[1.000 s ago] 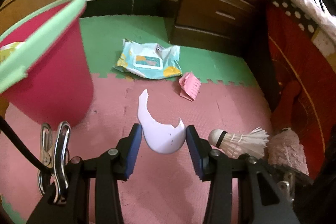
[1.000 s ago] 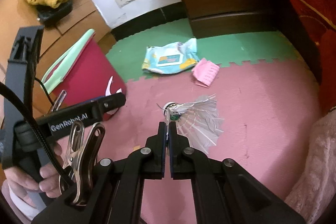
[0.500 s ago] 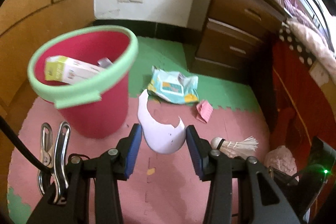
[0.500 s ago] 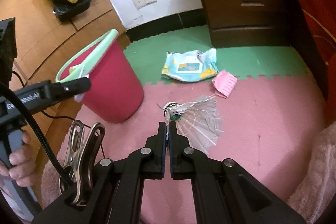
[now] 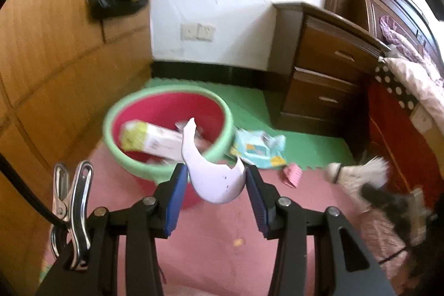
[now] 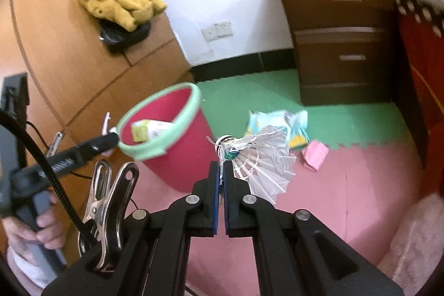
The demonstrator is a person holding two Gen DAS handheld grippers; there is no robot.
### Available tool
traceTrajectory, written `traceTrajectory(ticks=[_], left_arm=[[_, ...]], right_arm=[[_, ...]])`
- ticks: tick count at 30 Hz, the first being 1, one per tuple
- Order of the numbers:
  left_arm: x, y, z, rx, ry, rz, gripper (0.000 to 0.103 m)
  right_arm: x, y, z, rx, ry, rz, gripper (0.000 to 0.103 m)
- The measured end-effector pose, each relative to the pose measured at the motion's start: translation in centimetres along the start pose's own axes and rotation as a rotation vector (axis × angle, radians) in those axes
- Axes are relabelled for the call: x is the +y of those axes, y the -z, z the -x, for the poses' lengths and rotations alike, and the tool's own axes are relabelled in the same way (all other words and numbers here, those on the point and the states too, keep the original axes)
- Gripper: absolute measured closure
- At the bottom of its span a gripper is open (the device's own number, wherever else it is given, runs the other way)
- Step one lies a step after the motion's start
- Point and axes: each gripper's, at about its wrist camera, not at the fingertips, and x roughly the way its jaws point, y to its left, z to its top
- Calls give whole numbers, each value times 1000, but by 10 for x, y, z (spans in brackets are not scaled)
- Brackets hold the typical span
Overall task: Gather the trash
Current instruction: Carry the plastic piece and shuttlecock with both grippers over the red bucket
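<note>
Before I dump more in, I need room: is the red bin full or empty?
Neither: the red bin is partly filled. A carton lies inside, with red wall showing above it.

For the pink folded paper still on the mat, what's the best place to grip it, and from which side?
Grip the pink folded paper by its raised folded edge, coming from above: it lies nearly flat on the pink mat, clear of the wipes packet, so only that fold likely offers purchase.

A home bedroom: wooden nightstand [image 6: 344, 29], bed [image 5: 410, 79], foam floor mats [image 6: 347, 185].
</note>
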Motion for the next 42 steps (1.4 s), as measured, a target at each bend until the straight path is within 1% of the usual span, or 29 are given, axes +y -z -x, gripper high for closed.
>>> traceTrajectory(ticks=[2,4,8,12,16,18,21,25,29,33,36,39,42], left_arm=[[10,-8,10,-18,-20,-2,57],[18,-13,17,-19,-17,3,57],[37,-22,28,-3,-3,20,57],[52,-34,35,41,31,36,57],[59,-42,47,50,10,30,57],[65,-43,53,53,6,44,57],[72,-43,58,55,-10,72,57],[77,-39,55,75,-19,109,57],[76,-39,45,106,-22,152,57],[71,-44,30,100,-39,175,57],[71,-42,16,106,-43,213,57],[72,-44,-2,111,-38,247,57],[70,-45,-22,116,-59,245,57]], right_arm=[[19,-15,12,-16,3,38,99],[41,-29,23,-22,9,81,99],[82,-52,36,8,38,165,99],[115,-73,45,54,53,209,99],[140,-89,49,97,47,227,99],[149,-95,49,113,37,239,99],[164,-103,50,109,29,270,99],[167,-104,51,78,-35,258,99],[161,-103,42,74,-87,234,99],[148,-107,28,81,-169,210,99],[137,-107,21,58,-189,217,99],[126,-107,10,66,-215,219,99],[114,-110,-2,51,-234,220,99]])
